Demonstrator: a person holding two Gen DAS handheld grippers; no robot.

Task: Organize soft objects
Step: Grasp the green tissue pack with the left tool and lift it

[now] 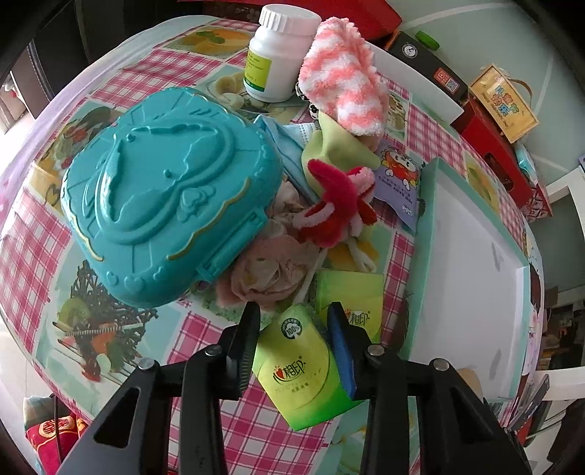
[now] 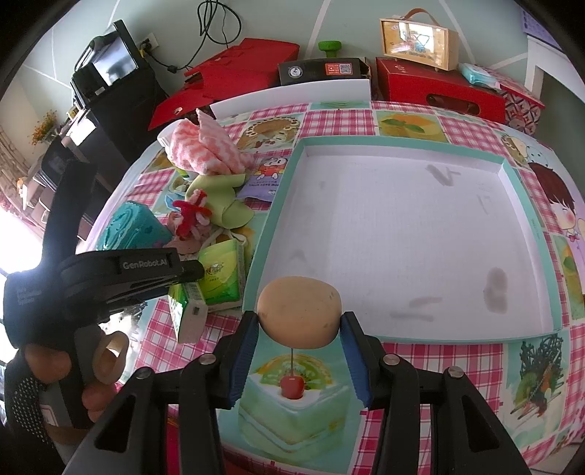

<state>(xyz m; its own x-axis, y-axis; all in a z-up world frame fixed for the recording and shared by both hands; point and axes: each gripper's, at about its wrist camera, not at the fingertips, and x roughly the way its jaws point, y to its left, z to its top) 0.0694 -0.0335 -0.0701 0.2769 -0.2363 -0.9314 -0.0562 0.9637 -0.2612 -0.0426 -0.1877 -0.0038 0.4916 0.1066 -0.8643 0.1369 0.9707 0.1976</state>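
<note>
Here, the left gripper (image 1: 294, 350) grasps 1 green tissue pack (image 1: 303, 369); the right gripper (image 2: 298, 360) grasps a tan ball (image 2: 299, 310) near the box (image 2: 270, 204).

You are working in a lived-in home room: a tabletop (image 2: 402, 109) wearing a pink-checked, food-printed cloth, red gift boxes (image 2: 438, 93) stacking against a pale green wall (image 2: 274, 22), a cord hanging from a wall socket (image 2: 151, 43).
</note>
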